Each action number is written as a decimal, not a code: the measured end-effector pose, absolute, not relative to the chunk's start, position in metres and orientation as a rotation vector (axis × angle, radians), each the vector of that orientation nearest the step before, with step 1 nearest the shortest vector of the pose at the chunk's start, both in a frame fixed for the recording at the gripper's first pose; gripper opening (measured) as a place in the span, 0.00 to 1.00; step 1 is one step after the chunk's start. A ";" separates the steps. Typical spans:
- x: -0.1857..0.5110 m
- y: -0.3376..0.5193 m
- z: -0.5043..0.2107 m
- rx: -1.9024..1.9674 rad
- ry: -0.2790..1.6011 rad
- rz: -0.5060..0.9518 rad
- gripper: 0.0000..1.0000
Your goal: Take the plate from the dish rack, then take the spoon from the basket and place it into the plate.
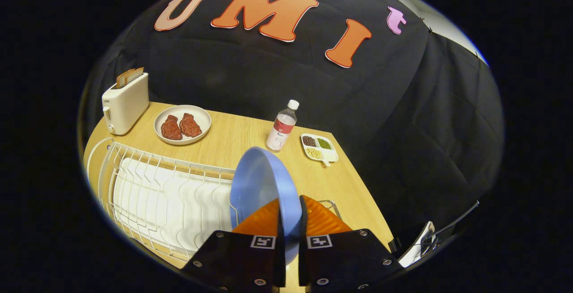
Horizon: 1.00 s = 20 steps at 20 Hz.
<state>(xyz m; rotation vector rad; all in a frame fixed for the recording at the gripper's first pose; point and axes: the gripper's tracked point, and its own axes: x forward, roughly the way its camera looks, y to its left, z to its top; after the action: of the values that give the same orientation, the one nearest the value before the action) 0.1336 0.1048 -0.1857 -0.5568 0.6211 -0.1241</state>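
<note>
A light blue plate (262, 185) stands on edge between my two fingers, its rim pinched by both pads. My gripper (291, 221) is shut on it, above the right end of the white wire dish rack (156, 194). The plate tilts a little to the left and rises just ahead of the fingers. The rack's slots to the left of the plate hold nothing. A bit of wire basket (331, 204) peeks out beyond the right finger; I cannot see a spoon in it.
On the wooden table (233, 136) beyond the rack are a white toaster (125, 102) with bread, a plate of two meat pieces (182, 124), a water bottle (282, 127) and a small divided dish of beans (319, 147). The table edge runs down the right.
</note>
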 end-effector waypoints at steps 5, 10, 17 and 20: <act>0.134 0.099 -0.172 -0.576 0.594 -0.143 0.11; 0.137 0.096 -0.156 -0.539 0.551 -0.138 0.11; 0.114 0.086 -0.134 -0.469 0.531 -0.125 0.11; 0.097 0.080 -0.125 -0.407 0.530 -0.108 0.11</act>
<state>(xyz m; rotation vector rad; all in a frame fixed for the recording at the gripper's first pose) 0.0967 0.0799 -0.1253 -0.4074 0.5298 -0.1085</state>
